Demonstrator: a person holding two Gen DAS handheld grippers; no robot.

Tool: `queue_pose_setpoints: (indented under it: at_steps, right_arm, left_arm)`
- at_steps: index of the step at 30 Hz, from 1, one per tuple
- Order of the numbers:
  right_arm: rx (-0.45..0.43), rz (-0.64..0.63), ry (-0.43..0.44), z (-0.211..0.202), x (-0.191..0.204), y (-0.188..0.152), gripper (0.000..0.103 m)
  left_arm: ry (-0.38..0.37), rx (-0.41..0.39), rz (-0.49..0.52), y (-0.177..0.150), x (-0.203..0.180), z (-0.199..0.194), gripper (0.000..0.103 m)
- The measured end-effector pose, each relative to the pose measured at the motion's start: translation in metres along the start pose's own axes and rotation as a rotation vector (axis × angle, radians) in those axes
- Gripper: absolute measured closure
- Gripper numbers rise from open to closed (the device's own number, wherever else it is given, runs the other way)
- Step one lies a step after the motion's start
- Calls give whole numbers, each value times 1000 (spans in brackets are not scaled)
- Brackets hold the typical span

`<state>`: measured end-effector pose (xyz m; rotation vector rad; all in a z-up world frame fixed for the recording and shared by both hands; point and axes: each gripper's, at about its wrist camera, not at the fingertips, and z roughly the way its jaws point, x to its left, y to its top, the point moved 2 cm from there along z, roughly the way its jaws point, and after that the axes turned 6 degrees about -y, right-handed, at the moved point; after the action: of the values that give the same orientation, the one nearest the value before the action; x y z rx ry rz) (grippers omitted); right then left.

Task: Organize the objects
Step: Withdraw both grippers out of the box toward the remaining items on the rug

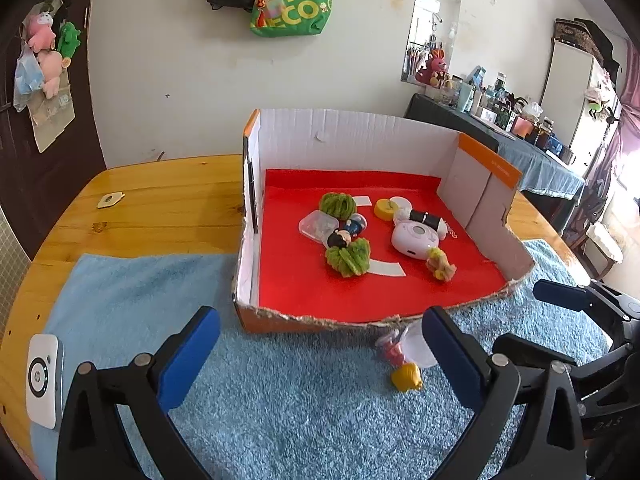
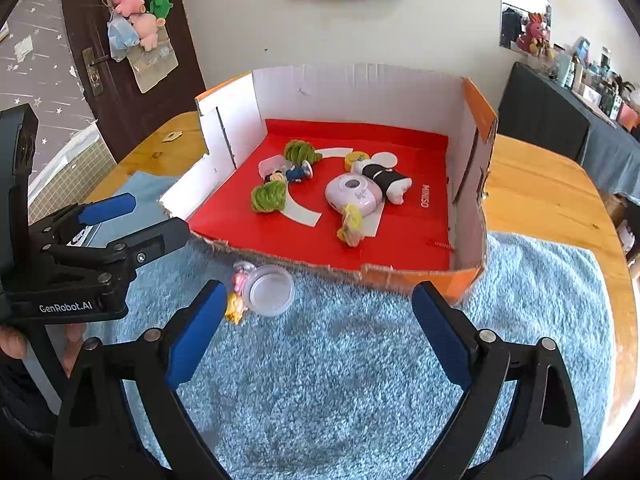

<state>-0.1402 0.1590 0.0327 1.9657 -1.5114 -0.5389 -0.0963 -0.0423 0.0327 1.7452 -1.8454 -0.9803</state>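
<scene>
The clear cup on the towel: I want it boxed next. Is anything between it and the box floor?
Only the box's low torn front wall. The cup lies on its side just outside it, small figures touching its left. Both grippers, left and right, are open and empty.

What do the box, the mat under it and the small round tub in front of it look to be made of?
Box: corrugated cardboard, matt, with a torn, frayed front edge.
Mat: fluffy blue cloth, likely a towel, going by its looped pile.
Tub: clear, glossy plastic, apparently; you can see through it.
</scene>
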Motion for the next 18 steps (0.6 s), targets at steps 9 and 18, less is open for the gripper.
queue_pose_setpoints:
  at_steps: [9,18]
  right_arm:
    - [20,3,0,-1,3,-23,7]
    - [47,20,-6,4,0,-40,7]
  left_arm:
    - [-2,23,10,-18,-5,0,0]
    - [-5,55,16,-34,-8,5,0]
